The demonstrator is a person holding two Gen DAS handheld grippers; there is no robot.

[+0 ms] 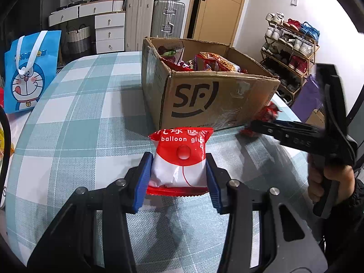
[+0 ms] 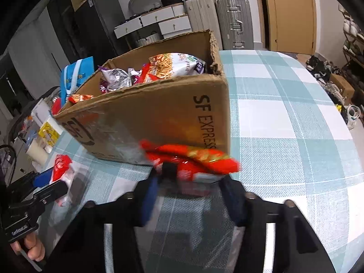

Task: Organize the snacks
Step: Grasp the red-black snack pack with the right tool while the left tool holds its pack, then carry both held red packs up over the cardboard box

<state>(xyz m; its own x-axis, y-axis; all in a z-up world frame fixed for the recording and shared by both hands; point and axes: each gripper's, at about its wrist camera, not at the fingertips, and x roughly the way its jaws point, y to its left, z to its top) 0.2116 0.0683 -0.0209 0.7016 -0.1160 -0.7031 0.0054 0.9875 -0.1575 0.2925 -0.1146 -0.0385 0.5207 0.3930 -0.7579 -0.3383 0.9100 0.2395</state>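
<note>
**Both grippers clenched on packets in front of the snack box**

Left wrist view: the left gripper [image 1: 179, 170] has its jaws clenched on a red-and-white pouch [image 1: 180, 159] marked "balloon glue", one blue pad on each side of it. The pouch sits low over the checked counter [image 1: 79, 118], at the 6 o'clock side of the open cardboard box [image 1: 204, 100], close to the box's near wall but apart from it. The box carries a large "SF" mark and is filled with snack bags [image 1: 204, 62]. At 3 o'clock the right gripper [image 1: 254, 128] comes in from the side, a hand [image 1: 327, 182] around its handle; at its tip, by the box's lower corner, is a red packet [image 1: 269, 111], blurred. At 9 o'clock a blue cartoon bag [image 1: 29, 72] stands beside the counter. Suitcases, drawers and a shoe rack line the far wall.

Right wrist view: the picture is blurred near the tips. The right gripper [image 2: 188, 179] has its jaws grasping the red packet [image 2: 200, 159], which lies across them just at the box's [image 2: 159, 118] near bottom edge, under the "SF EXPRESS" print; whether packet and box touch cannot be told. Snack bags [image 2: 173, 68] show over the box's torn rim. At 8 o'clock the left gripper [image 2: 59, 177] holds the pouch [image 2: 62, 166] above the counter [image 2: 284, 125], a hand [image 2: 31, 250] below it.
</note>
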